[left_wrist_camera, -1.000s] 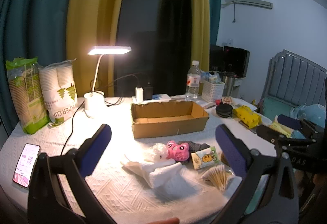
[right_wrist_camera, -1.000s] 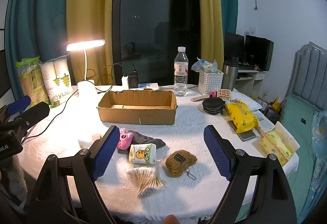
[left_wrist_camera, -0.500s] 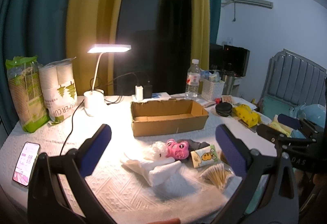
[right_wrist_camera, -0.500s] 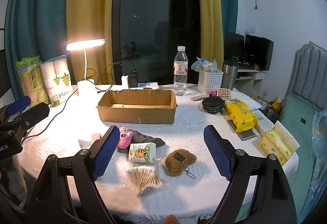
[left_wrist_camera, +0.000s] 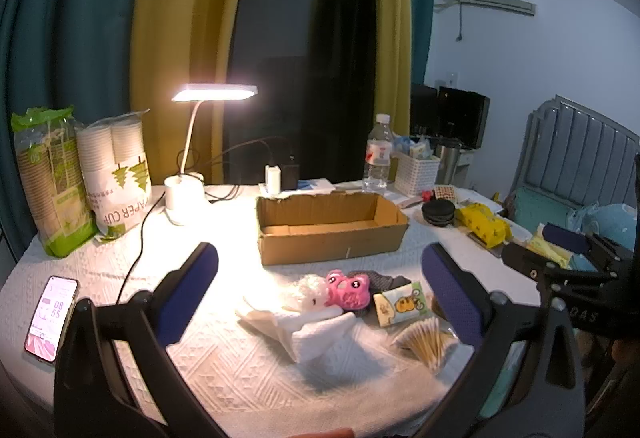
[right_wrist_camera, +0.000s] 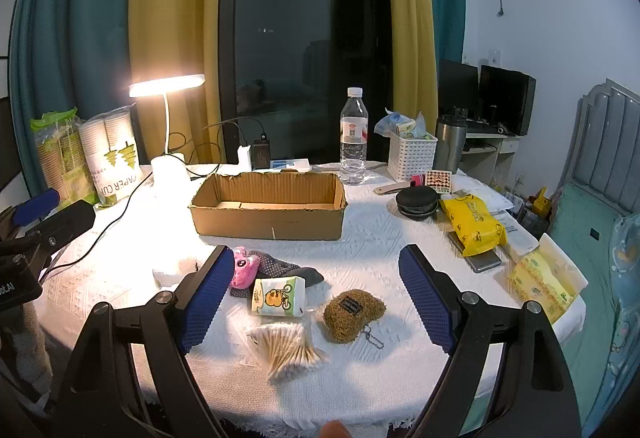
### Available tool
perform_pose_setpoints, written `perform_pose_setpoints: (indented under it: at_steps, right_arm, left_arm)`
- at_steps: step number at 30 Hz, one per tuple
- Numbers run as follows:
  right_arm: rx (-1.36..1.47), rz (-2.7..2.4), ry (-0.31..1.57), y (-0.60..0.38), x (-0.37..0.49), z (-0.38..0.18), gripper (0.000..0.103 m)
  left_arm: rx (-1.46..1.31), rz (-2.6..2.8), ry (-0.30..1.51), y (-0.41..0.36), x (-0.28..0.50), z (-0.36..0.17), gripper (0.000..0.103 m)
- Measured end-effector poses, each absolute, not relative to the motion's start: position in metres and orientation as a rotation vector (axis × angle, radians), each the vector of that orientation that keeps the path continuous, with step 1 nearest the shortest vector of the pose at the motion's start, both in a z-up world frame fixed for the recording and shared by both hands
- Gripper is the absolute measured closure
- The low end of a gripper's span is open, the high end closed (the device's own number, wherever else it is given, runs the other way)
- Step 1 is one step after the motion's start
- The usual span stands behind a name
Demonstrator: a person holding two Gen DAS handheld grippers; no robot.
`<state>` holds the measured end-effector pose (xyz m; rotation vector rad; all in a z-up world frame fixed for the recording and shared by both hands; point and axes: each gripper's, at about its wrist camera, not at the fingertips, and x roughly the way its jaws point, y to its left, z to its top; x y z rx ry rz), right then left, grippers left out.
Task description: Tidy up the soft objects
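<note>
Both jaws gape empty: left gripper (left_wrist_camera: 320,278), right gripper (right_wrist_camera: 316,294). "PAPER CUP" marks the cup sleeve (left_wrist_camera: 116,178); pink plush (left_wrist_camera: 347,288) lies beside the white cloth (left_wrist_camera: 308,326).

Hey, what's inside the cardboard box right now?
The cardboard box looks empty: only its bare brown floor and flaps show. The strip just behind its near wall is hidden from both views.

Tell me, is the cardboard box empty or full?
Empty. The cardboard box shows only its bare brown floor; the pink plush lies outside on the table.
</note>
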<state>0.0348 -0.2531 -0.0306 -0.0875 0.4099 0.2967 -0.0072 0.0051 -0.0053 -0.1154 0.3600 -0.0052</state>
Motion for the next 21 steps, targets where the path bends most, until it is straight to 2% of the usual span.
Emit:
perform_pose_setpoints:
  at_steps: [21]
  right_arm:
    - [-0.087,0.298,0.412,-0.2536,0.0354,-0.0299,0.016]
  left_arm:
    - [-0.113,-0.007,0.363,0.0037,-0.0077,-0.0062,0.001]
